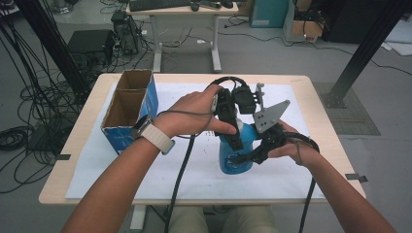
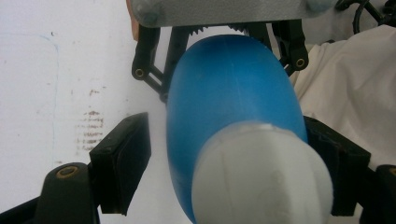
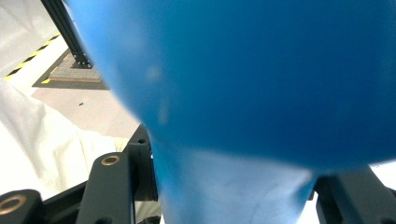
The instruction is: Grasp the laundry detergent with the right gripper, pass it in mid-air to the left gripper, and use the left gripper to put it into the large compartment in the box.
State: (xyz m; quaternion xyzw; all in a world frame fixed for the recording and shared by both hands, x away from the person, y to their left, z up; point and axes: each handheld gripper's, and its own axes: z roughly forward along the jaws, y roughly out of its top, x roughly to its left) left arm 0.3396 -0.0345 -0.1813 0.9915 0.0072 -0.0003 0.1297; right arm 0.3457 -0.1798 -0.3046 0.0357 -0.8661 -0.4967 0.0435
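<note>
Blue bottle stands about mid-worktop, slightly right, on the white sheet that covers the light wood worktop. Right gripper has its fingers clamped on the lower body, coming in from the right; in the right gripper view the blue wall sits between both black fingers. Left gripper comes down over the top end with its fingers apart around the white cap. In the left gripper view the left pad stands clear of the bottle with the sheet showing in the gap; the right one looks close to the cap or touching it, can't tell which. So not gripped yet on that side. Bottle looks like moulded plastic: smooth, rounded, oval shoulders tapering to the cap, matte-to-satin skin. My guess is light and somewhat squeezable, walls will flex under a hard clamp; fill level not visible. The curved body is slippery for flat pads, so hold low on the widest part for bracing and take the cap squarely across its sides, not on the sloped shoulder where the pads would ride off. Cap looks stiffer than the body. Open cardboard box, blue-printed sides, two compartments, sits far left, well apart.
</note>
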